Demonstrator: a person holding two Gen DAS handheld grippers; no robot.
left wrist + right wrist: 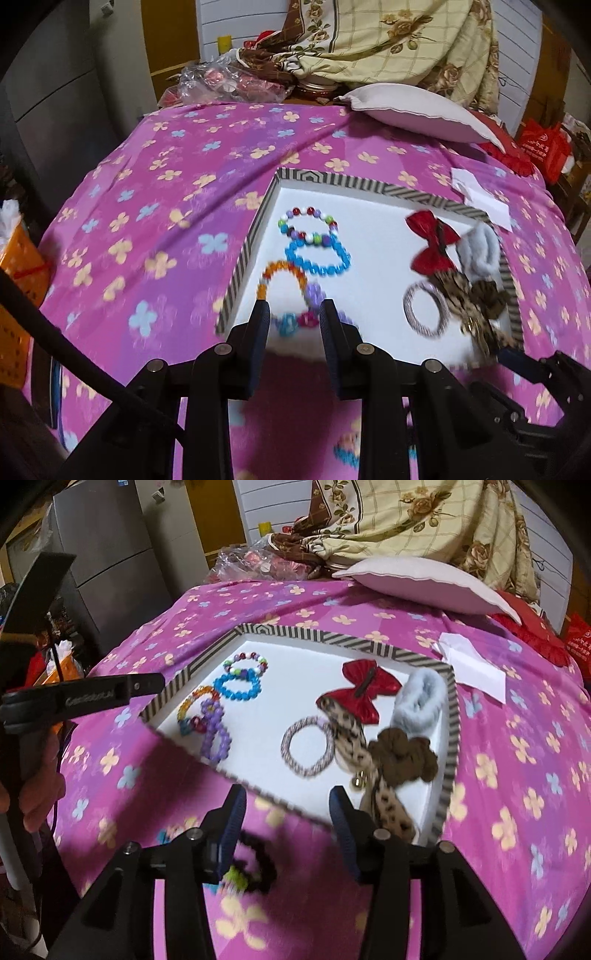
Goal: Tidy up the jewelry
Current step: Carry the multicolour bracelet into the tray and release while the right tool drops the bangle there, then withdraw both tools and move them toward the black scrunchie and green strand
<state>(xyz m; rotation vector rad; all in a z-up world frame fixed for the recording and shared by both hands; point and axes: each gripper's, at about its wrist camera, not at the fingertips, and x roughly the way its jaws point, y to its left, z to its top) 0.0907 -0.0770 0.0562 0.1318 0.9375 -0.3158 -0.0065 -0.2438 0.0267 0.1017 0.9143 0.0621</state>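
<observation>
A striped-rim white tray [258,210] [207,657] lies on the pink flowered bed cover. On its left side lie several bead bracelets: multicolour [308,221], blue [317,256] [236,686], orange [282,271] [194,701] and purple [214,734]. On its right side lie a red bow [432,240] [360,694], a grey fluffy scrunchie [476,251] [419,698], a striped hair tie [424,310] [308,747], leopard and brown bows [399,760]. My left gripper [293,314] is open over the tray's near edge by the orange and purple bracelets, empty. My right gripper [286,805] is open above a black hair tie [255,867] on the cover outside the tray.
A white pillow [413,110] and a white paper [480,199] lie behind the tray. A floral quilt [388,40] and a plastic bag [229,81] are piled at the back. An orange basket [18,280] stands at the bed's left.
</observation>
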